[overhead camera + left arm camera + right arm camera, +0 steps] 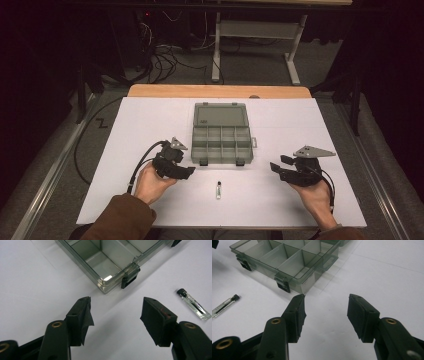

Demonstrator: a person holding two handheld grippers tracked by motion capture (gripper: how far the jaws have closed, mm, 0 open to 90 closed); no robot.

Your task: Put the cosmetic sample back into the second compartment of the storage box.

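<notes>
The vial (218,189) lies flat on the surface (150,120) between both claws, left claw (189,171) and right claw (274,168), each wide and empty, probably for pickup into the open box (222,141).

From my remote seat, the organizer box (222,131) looked like smoky translucent plastic, glossy, with bright glints along its rim and darker opaque plastic latches (129,278). The small vial (194,304) appeared to be clear glass or clear plastic, I could not tell which, with a black matt cap. The table (150,125) wore a smooth, matt white sheet, with a bare wood edge at its far side. On the left hand-held gripper (115,312) I saw matt black plastic, brass-coloured metal inserts and dull, slightly worn rubbery pads (152,315).
</notes>
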